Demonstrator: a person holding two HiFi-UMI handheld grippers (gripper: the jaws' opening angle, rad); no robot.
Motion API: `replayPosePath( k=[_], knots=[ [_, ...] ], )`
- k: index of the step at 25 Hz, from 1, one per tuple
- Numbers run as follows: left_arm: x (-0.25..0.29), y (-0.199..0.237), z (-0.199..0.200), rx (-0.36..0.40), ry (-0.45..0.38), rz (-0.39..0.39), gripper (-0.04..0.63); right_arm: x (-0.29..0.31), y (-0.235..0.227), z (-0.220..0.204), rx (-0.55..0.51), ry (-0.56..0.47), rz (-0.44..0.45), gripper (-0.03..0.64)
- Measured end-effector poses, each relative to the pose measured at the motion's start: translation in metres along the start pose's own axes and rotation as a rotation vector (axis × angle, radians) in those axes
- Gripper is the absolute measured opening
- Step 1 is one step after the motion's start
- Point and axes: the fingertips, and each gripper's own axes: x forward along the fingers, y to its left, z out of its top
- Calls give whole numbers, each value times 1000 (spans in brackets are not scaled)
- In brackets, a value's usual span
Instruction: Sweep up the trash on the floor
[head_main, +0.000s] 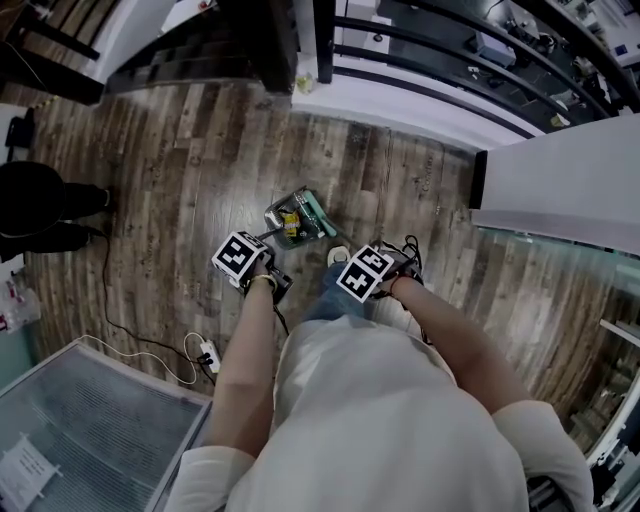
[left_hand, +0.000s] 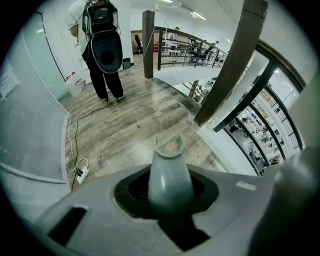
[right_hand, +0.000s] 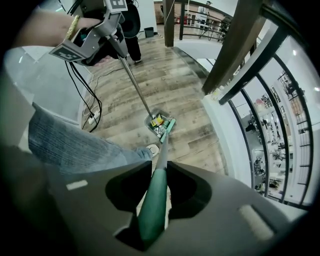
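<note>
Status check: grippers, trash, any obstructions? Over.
Left gripper shut on dustpan handle, right gripper shut on broom handle. Trash in dustpan, broom head at its edge. Cable off left, clear of pan.

White short-sleeved T-shirt (head_main: 400, 420), blue jeans (right_hand: 75, 145), pale shoe (right_hand: 153, 148). Thin band (head_main: 262, 281) at the left wrist. Left tongs (left_hand: 167, 200) and right tongs (right_hand: 152, 210) with matte grey bodies, each topped by a cube (head_main: 241, 256) of black-and-white square markers. Black cable (head_main: 411, 248) looped beside the right one.
</note>
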Motion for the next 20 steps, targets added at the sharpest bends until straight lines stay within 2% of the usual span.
replayPosePath(
  k=[5,10,15,20],
  knots=[
    [-2,-2,3,132,4,0,104,-2,-3,1,3,7,6,101],
    [2,1,2,215,12,-3,104,-2,-1,2,6,10,6,101],
    [0,-5,-5,390,34,-13,104,-2,2,-1,19,14,14,101],
    [1,-9,-4,504,40,-20,106,0,1,-2,30,12,16,101]
  ],
)
